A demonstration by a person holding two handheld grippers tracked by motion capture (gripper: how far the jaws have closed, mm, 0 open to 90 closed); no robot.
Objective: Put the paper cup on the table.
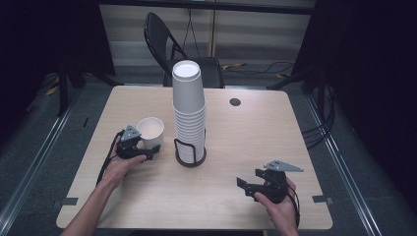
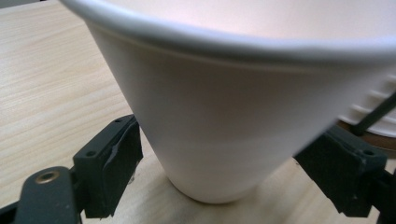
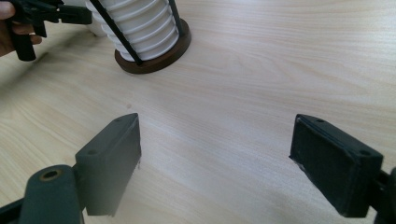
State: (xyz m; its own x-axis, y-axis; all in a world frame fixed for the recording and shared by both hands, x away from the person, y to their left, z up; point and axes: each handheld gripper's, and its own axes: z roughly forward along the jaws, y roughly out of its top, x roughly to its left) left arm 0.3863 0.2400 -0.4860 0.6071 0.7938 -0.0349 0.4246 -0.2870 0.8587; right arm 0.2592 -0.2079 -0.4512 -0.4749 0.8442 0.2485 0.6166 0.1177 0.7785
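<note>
I had one cup (image 1: 150, 130) standing upright on the desk (image 1: 236, 132), just left of the stack (image 1: 189, 105) in its wire holder (image 1: 190, 153). My left gripper (image 1: 147, 151) had its jaws pinching that cup low on its wall, one pad on each side near the base, as the left gripper view showed with the cup (image 2: 224, 121) between them. My right gripper (image 1: 246, 186) waited well apart on the near right of the desk, its jaws spread wide with only bare wood between them; in the right gripper view the holder (image 3: 154, 58) sat farther off.

By my reckoning, one cup was already off the stack and set beside it, and the grip on it was made; where it should go next was yet to be done. The stack stood tall, so most cups were left.

The single cup looked empty, white inside. The holder carried the nested cups, mouths down; whether the top one hid anything I could not tell.
</note>
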